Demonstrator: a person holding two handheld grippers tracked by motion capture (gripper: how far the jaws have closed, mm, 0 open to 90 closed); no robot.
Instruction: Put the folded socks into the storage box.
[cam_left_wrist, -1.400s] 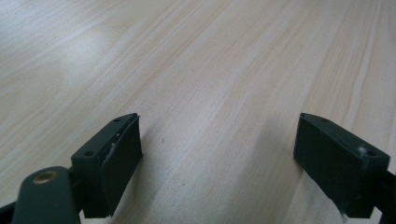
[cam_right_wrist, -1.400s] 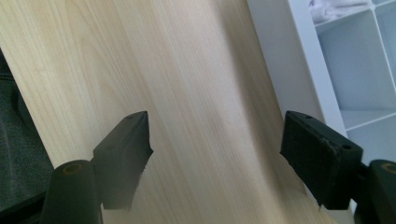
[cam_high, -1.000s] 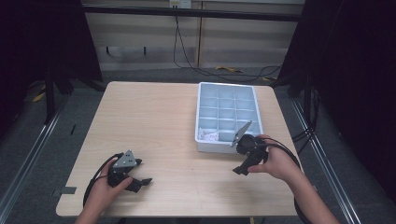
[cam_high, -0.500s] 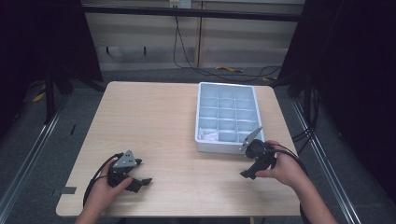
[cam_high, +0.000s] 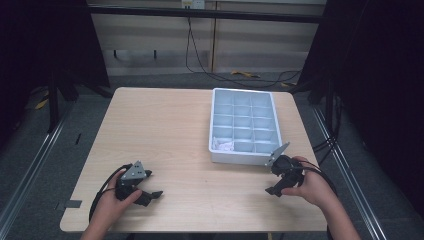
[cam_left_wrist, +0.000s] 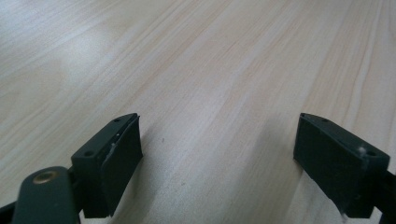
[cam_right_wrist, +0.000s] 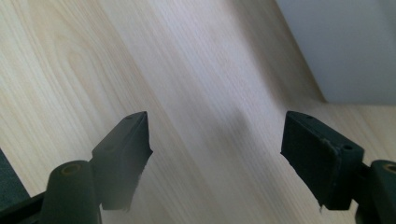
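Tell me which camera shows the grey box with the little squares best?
The high view: the whole compartment tray shows from above, with something pale and crumpled in its near-left compartment. The right gripper view catches just a blurry corner of its wall. The left gripper view looks at bare table.

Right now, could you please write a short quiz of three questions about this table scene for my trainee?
1. True or false: both pairs of jaws stand open with nothing between them.
2. Which cell of the compartment tray holds the white crumpled thing: A) near left corner, B) far right corner, C) middle?
3. Which gripper is beside the tray's near right corner?

Key:
1. True: the left gripper and the right gripper have bare table between the jaws.
2. A.
3. The right gripper.
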